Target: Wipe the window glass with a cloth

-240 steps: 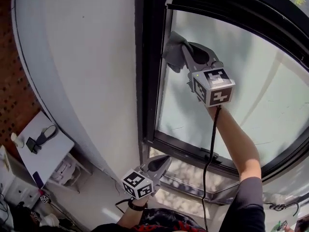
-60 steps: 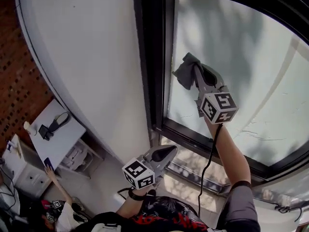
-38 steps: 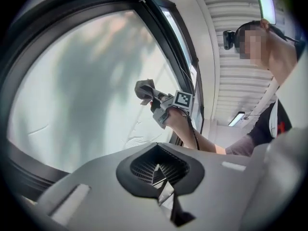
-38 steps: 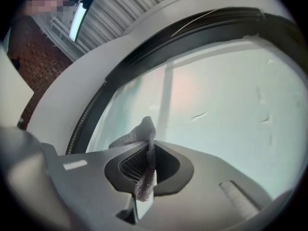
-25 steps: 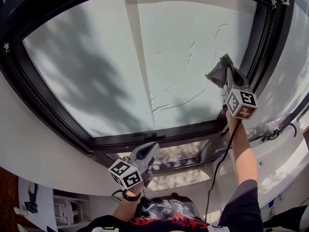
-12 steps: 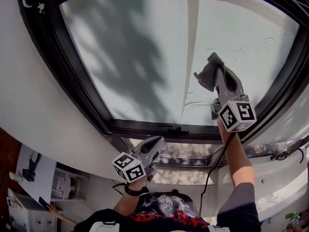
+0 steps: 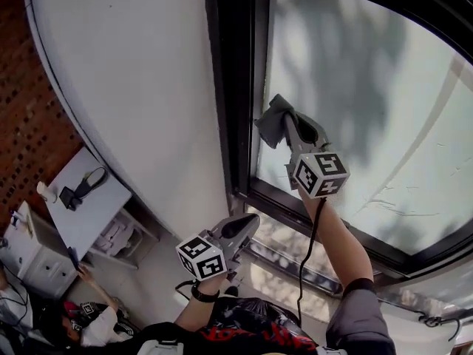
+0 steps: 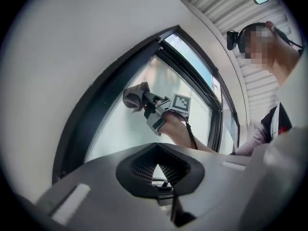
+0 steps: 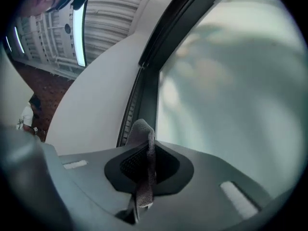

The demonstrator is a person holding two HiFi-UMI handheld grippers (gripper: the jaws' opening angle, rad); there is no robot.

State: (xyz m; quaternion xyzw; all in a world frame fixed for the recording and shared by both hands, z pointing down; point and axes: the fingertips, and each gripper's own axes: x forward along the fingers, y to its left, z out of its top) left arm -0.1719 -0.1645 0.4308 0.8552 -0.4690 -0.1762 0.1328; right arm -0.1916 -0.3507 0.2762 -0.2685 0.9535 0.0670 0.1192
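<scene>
My right gripper [image 7: 284, 130] is shut on a grey cloth [image 7: 271, 120] and holds it against the frosted window glass [image 7: 369, 87], close to the dark left frame [image 7: 233, 80]. The right gripper view shows the cloth [image 9: 145, 167] pinched between the jaws, with glass [image 9: 231, 81] ahead. My left gripper [image 7: 250, 225] hangs low, below the window's bottom frame, jaws closed with nothing between them. From the left gripper view the right gripper [image 8: 149, 105] and the cloth [image 8: 134, 96] appear up on the pane.
A white curved wall [image 7: 126, 95] lies left of the frame. A lower pane [image 7: 295, 254] sits under the bottom frame. A white table [image 7: 85, 205] with small items and a seated person [image 7: 92, 324] are at lower left. A cable [image 7: 307, 272] hangs from the right gripper.
Over the last second the right gripper has carried the cloth across the pane from its right side to beside the left frame. The left gripper stayed low and shut.
</scene>
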